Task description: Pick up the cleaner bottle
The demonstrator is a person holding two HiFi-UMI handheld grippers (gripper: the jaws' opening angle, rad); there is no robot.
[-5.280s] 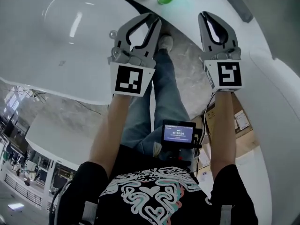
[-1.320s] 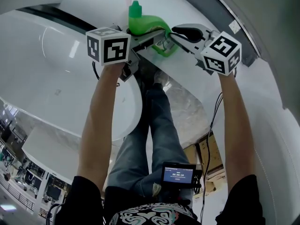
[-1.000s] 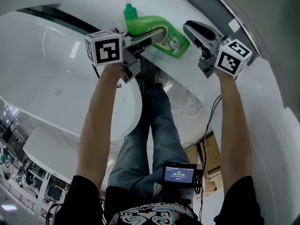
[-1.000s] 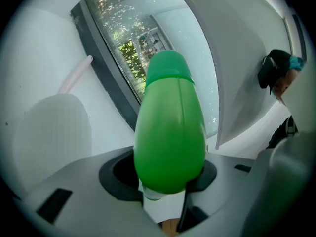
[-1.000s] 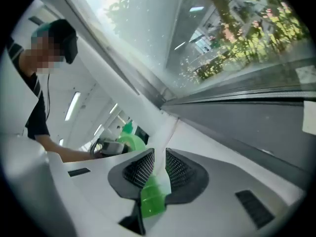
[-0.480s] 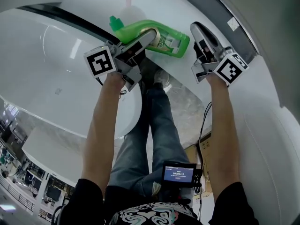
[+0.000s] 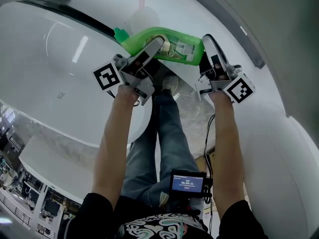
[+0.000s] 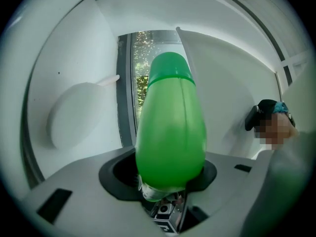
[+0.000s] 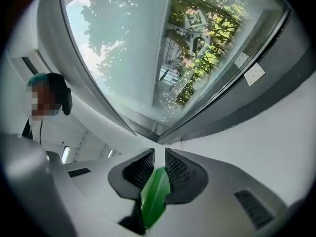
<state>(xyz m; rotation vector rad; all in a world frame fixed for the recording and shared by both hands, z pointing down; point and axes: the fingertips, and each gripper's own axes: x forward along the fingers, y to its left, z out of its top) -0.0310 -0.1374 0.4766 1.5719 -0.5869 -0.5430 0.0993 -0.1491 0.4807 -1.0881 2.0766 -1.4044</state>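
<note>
At far left of the head view sits a white basin (image 7: pixel 55 68), its rim curving under the person's left forearm. Just beside it the left gripper (image 7: pixel 153 46) points away from the body, its marker cube (image 7: pixel 107 76) tilted. Its jaws are clamped round the body of the green cleaner bottle (image 7: pixel 169 36). In the left gripper view the bottle (image 8: pixel 170 127) fills the gap between the two grey jaws of that gripper (image 8: pixel 159 174), with its cap (image 8: pixel 169 68) pointing away from the camera.

The bottle lies on its side across the two grippers, cap (image 7: pixel 119 34) to the left and label facing up (the print is too small to read). At the bottle's right end the right gripper (image 7: pixel 207 44) has its jaws nearly together. In the right gripper view the ribbed pads (image 9: pixel 175 169) pinch a thin green part of the bottle (image 9: pixel 155 191). Beyond them a large window (image 9: pixel 163 48) shows trees.
</note>
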